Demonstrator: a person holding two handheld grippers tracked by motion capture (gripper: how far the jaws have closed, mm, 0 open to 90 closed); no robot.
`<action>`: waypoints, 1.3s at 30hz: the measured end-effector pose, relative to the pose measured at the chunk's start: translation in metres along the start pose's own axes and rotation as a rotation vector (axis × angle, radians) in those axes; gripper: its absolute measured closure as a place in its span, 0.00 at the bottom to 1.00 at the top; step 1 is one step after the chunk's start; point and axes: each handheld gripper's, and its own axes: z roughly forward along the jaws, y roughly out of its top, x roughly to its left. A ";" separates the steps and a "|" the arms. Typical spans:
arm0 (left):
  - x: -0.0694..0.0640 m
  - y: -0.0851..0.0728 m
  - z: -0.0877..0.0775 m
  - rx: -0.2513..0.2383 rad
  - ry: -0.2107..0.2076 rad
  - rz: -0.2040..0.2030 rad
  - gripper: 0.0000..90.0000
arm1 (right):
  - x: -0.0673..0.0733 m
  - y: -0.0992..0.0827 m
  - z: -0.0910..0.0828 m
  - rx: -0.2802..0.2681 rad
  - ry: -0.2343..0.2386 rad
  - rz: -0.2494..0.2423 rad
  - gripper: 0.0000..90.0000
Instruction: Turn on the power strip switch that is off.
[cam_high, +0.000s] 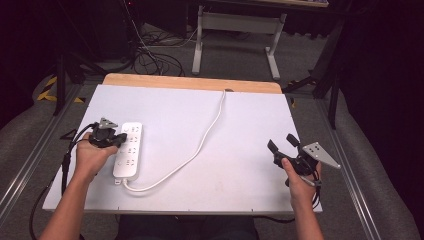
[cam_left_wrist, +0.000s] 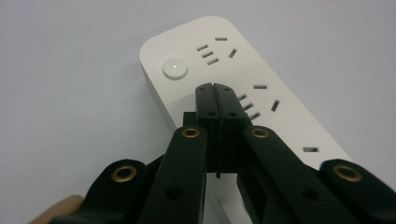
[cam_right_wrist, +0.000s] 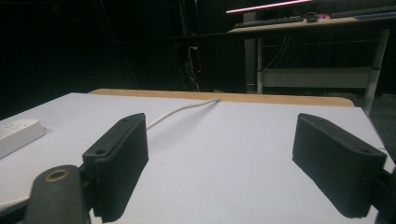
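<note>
Left gripper (cam_left_wrist: 215, 87) pressed together, tips resting on power strip (cam_left_wrist: 261, 93) at table's (cam_high: 240, 165) left side, near round switch (cam_left_wrist: 175, 68); right gripper (cam_right_wrist: 219, 154) spread, holding nothing. Off-centre push could skid strip or miss switch

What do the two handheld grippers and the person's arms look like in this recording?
Both the left gripper and the right gripper are black, with brass-coloured rivets, ribbed block-shaped pads, a grey three-cornered plate on top and a trailing black cable. The forearms are bare, with no sleeves in view.

The left claw (cam_left_wrist: 215, 88) (jaws pressed together) rests over the white power strip (cam_left_wrist: 261, 93).
</note>
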 end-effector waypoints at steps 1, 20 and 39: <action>0.000 0.000 0.000 -0.001 -0.001 -0.002 1.00 | 0.001 0.000 0.000 0.001 0.000 0.000 0.21; -0.002 -0.001 0.001 -0.029 -0.002 -0.003 1.00 | 0.002 -0.001 0.005 0.011 0.007 -0.008 0.21; 0.009 -0.007 -0.016 -0.188 0.084 -0.044 1.00 | 0.003 -0.001 0.008 0.024 0.007 -0.012 0.21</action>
